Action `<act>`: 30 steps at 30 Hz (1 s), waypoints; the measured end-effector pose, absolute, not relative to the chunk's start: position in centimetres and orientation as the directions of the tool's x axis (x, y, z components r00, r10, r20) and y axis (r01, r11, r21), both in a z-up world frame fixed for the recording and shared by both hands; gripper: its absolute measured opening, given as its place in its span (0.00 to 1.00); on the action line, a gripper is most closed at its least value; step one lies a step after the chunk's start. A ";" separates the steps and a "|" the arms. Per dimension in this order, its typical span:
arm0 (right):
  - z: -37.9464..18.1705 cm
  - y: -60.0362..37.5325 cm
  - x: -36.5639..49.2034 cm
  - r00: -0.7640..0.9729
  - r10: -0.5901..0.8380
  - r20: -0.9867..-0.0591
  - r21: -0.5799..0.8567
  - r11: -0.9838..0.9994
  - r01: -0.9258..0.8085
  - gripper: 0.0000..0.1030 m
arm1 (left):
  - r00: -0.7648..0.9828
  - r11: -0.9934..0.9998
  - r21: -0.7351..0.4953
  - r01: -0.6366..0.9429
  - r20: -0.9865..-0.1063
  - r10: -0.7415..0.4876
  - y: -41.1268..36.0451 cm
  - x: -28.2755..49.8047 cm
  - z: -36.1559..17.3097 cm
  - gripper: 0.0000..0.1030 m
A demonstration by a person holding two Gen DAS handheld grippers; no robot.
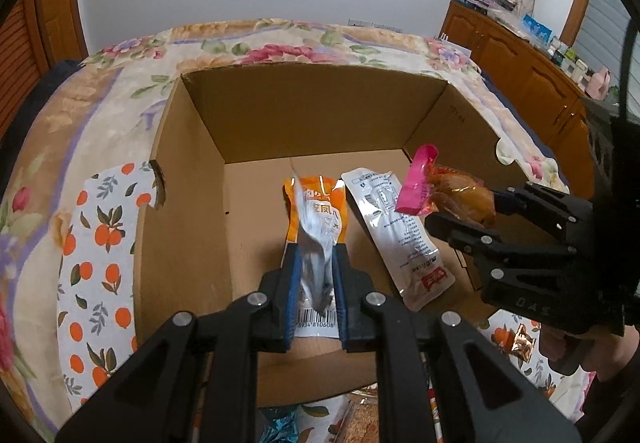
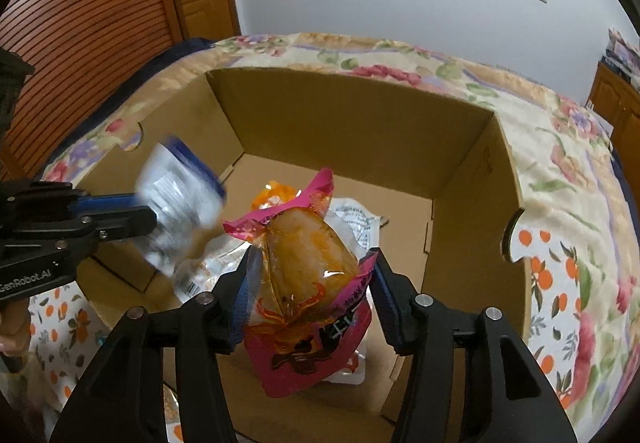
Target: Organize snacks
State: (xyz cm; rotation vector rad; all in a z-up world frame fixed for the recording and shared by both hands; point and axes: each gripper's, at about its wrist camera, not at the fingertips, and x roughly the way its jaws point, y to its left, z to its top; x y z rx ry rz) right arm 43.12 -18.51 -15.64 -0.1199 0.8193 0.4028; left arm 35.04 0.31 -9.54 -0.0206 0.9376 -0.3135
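Both grippers hover over the open brown cardboard box [image 1: 192, 171] that sits on the floral-quilted bed [image 1: 280, 43], each with a snack ready to go in.

The left gripper [image 1: 316, 267], at the lower centre of the left wrist view, has its jaws clenched on a silvery-white foil snack packet with a barcode [image 1: 316, 243]. That packet stands on edge, its long axis running away from the camera toward the box's far wall. In the right wrist view it appears blurred at the left of the frame, so its exact tilt there is unclear.

The right gripper [image 2: 310, 283], at the lower centre of its own view, grasps a pink-and-clear plastic pouch holding an orange-brown piece of food [image 2: 308, 255]. Its long axis runs along the fingers, with the crimped pink end pointing up and away over the box floor.

Already lying flat on the box floor are an orange foil snack packet [image 1: 320, 195] and a white printed snack pouch [image 1: 392, 231], side by side in the middle of the left wrist view, both pointing lengthwise toward the far wall.

The risks, as I judge them: the two grippers are near each other above the box, so a careless lowering could knock them together. The slick pouches could slip from the jaws and fall crooked. A release from this height may let either one land across the packets below, spoiling the neat row.
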 end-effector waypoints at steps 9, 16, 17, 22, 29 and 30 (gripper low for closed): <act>-15.1 -18.9 42.3 0.617 0.318 -0.720 0.069 0.917 -0.392 0.59 | 0.569 0.954 -0.140 0.265 -0.777 -0.271 0.3 33.6 -8.5 0.32; -12.4 -19.9 40.6 0.645 0.328 -0.691 0.076 0.919 -0.386 0.64 | 0.595 0.955 -0.130 0.266 -0.757 -0.269 0.4 31.4 -7.1 0.45; -12.0 -20.3 40.1 0.647 0.331 -0.687 0.081 0.919 -0.385 0.64 | 0.598 0.955 -0.125 0.267 -0.756 -0.266 0.4 30.9 -6.9 0.46; -10.2 -22.4 36.8 0.666 0.341 -0.664 0.108 0.924 -0.366 0.83 | 0.632 0.962 -0.074 0.262 -0.740 -0.229 0.1 28.7 -6.0 0.89; -9.1 -24.6 32.7 0.694 0.328 -0.641 0.117 0.935 -0.334 1.00 | 0.687 0.963 -0.058 0.264 -0.689 -0.230 0.2 25.4 -4.1 0.99; -9.0 -24.9 32.1 0.703 0.318 -0.636 0.102 0.938 -0.331 1.00 | 0.692 0.962 -0.056 0.265 -0.684 -0.231 0.3 25.1 -3.9 1.00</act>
